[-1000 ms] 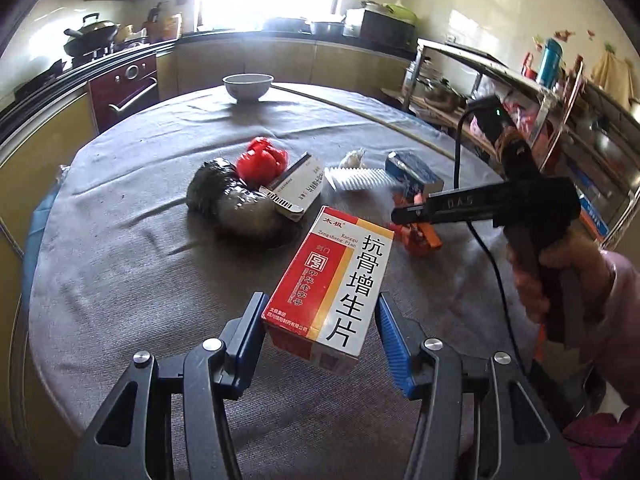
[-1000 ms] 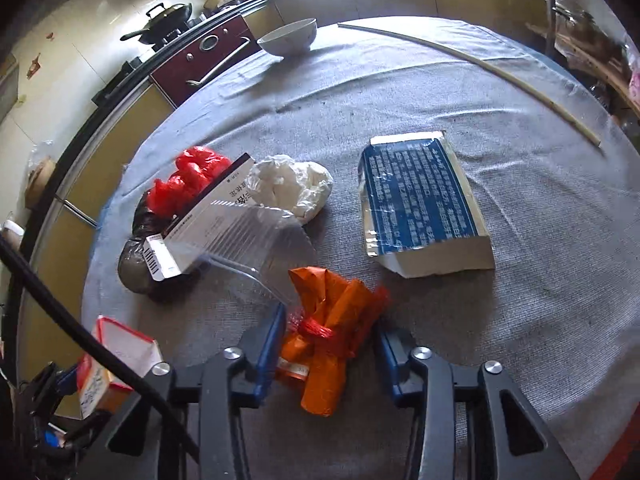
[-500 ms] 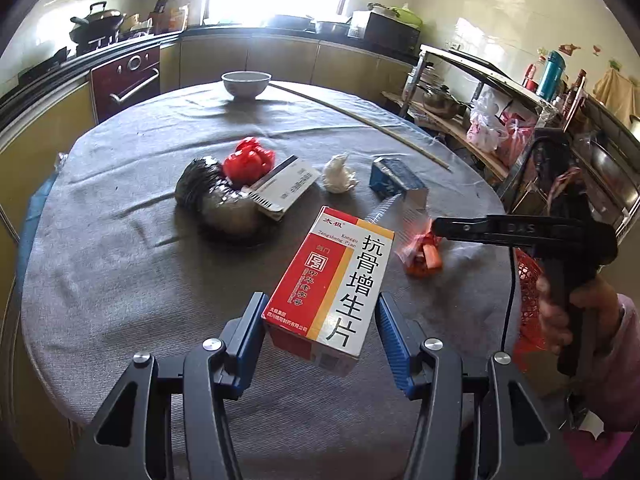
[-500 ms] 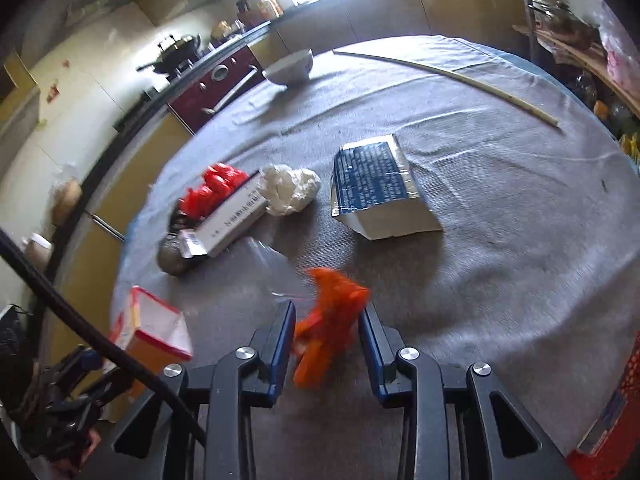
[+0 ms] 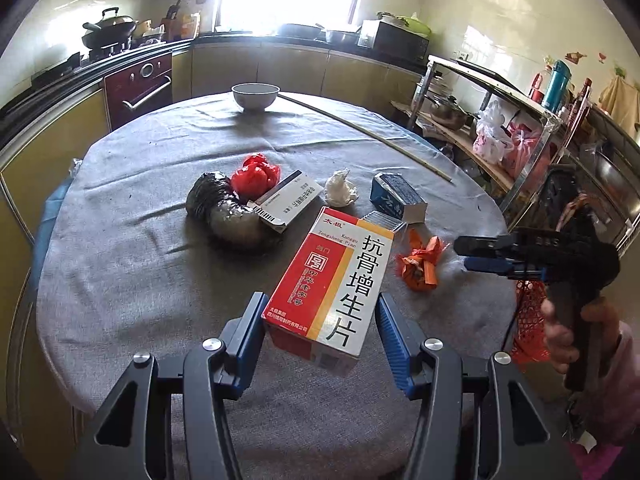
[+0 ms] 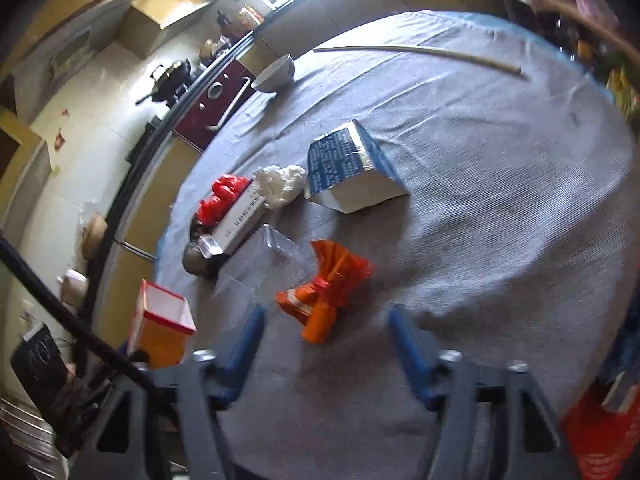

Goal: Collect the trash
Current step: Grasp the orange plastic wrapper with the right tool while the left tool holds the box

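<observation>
With my left gripper (image 5: pixel 320 340) pinching the stiff medicine box (image 5: pixel 334 286), my right gripper (image 6: pixel 326 344) has just spread open, blurrily, near the light, crinkly orange wrapper (image 6: pixel 326 290), best taken at its tied waist

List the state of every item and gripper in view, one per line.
left gripper: shut on medicine box, lifted
right gripper: jaws just opened, empty
orange wrapper: lying loose on table
blue box: lying flat
white bowl: upright
tissue wad: crumpled

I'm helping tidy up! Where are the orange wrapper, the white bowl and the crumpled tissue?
orange wrapper (image 6: pixel 326 288): right wrist view, its knotted middle.
white bowl (image 5: pixel 255 96): left wrist view, its outer side.
crumpled tissue (image 5: pixel 340 188): left wrist view, its middle.
</observation>
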